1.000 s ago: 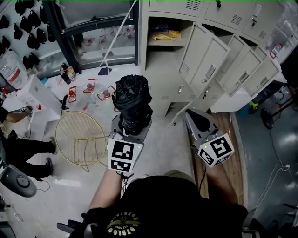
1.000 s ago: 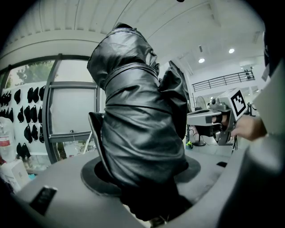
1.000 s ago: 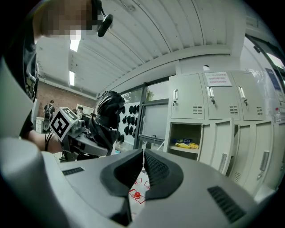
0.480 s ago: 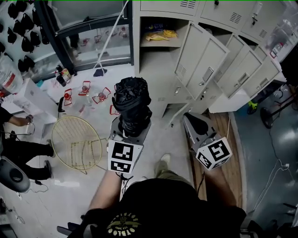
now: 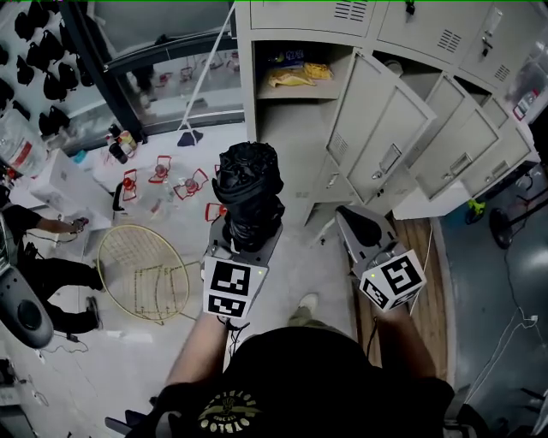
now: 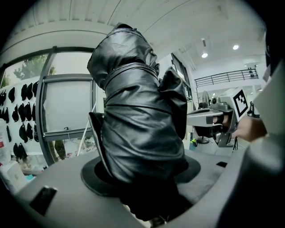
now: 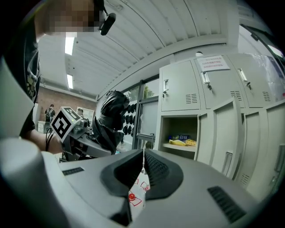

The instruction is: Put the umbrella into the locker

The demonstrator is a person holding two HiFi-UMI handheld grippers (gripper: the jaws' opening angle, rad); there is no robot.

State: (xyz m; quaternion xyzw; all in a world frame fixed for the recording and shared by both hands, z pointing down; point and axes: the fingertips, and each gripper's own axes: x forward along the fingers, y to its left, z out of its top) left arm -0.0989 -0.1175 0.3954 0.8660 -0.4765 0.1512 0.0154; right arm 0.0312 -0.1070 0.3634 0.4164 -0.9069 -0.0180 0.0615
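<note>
Both grippers had been carried closer to the lockers than in the earlier head views, and a pale shoe (image 5: 304, 304) had come into view on the floor beneath them. At this moment the left gripper (image 5: 247, 239) was clamped with its jaws held wide around the lower part of a black, folded, crinkled-fabric umbrella (image 5: 248, 192). The umbrella stood roughly upright out of the jaws and filled most of the left gripper view (image 6: 138, 120). The black-and-white marker cube (image 5: 229, 289) of that gripper faced the head camera. The right gripper (image 5: 360, 224) was beside the left one and apart from it. Its two ribbed pads were pressed together with nothing between them, as seen in the right gripper view (image 7: 143, 171). Its own marker cube (image 5: 392, 281) was tilted. Ahead of both grippers stood a cream-coloured metal locker bank (image 5: 300, 15), not touched by either gripper or by the umbrella. One tall compartment was open, its door (image 5: 377, 128) swung outward to the right. Yellow snack packets (image 5: 295, 75) lay on the shelf at the top of that compartment and also showed in the right gripper view (image 7: 182, 142). On the pale floor to the left of the left gripper lay a round, pale-yellow wire basket (image 5: 141, 272), well clear of the lockers.
</note>
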